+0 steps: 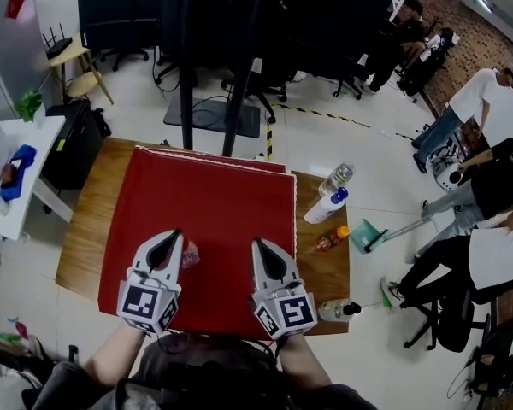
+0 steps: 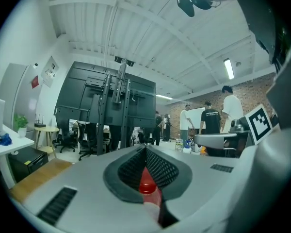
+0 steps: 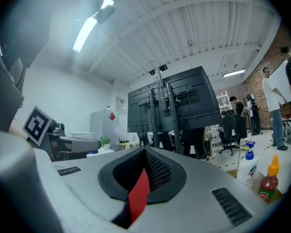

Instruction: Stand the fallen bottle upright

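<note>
A small clear bottle with a red cap [image 1: 190,254] is at my left gripper [image 1: 176,234], over the red mat [image 1: 222,195]. In the left gripper view the red cap [image 2: 147,186] sits pinched low between the two jaws, which are shut on it. My right gripper [image 1: 259,245] hovers over the mat just to the right, its jaws closed to a thin slit with only the red mat showing through and nothing held [image 3: 145,154]. Both grippers point away from me, roughly level.
On the bare wood right of the mat are a clear bottle [image 1: 338,178], a white blue-capped bottle [image 1: 323,206], an orange-capped sauce bottle [image 1: 332,239] and a lying bottle [image 1: 338,310]. A black rack [image 1: 231,67] stands beyond the table. People sit at the far right.
</note>
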`<state>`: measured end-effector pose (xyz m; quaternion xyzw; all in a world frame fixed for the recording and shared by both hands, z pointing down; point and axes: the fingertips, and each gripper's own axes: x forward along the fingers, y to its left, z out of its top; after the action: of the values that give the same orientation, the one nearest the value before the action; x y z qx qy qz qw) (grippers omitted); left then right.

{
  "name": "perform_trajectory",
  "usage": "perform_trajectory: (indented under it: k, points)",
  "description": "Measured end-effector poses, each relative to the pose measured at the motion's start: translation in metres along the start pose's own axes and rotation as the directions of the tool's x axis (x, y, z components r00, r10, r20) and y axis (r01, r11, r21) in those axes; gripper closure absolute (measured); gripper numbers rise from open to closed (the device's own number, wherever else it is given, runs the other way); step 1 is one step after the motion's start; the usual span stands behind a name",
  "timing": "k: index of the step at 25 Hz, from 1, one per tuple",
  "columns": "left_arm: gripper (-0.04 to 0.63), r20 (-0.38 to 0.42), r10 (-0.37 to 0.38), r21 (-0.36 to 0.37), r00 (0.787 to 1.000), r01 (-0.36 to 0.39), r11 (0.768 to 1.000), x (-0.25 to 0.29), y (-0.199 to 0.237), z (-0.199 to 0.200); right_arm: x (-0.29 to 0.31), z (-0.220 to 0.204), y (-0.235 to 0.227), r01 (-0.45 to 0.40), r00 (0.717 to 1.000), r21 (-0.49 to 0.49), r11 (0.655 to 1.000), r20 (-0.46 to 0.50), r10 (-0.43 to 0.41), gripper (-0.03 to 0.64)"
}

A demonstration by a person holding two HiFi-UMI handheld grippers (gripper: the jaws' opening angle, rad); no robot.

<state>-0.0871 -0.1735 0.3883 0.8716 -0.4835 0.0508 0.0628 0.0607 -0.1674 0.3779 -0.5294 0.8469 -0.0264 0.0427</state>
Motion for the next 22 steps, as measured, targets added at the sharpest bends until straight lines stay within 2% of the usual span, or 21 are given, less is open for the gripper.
perform_trajectory:
  k: [3,8,12,22]
  points:
    - [0.569,0.008,-0.009,-0.006,1.000,0.009,1.000,0.003,-0.003,0.000,-0.002,0.001,0.002,-0.006,1.000,-0.014,1.000,-0.003,0.006,0.609]
    - [0.569,-0.025,-0.009,-0.011,1.000,0.009,1.000,0.006,-0.004,-0.006,0.000,-0.005,0.003,-0.015,1.000,-0.015,1.000,-0.016,0.015,0.609]
    - [0.569,0.034,-0.009,-0.021,0.999,0.010,1.000,0.007,0.001,-0.001,0.001,-0.010,0.005,-0.009,0.999,-0.036,0.999,-0.038,0.008,0.609]
    - [0.569,0.039,-0.012,-0.058,0.999,0.015,0.998,0.011,0.007,-0.003,0.003,-0.010,0.005,-0.022,0.999,-0.024,0.999,-0.042,0.021,0.609]
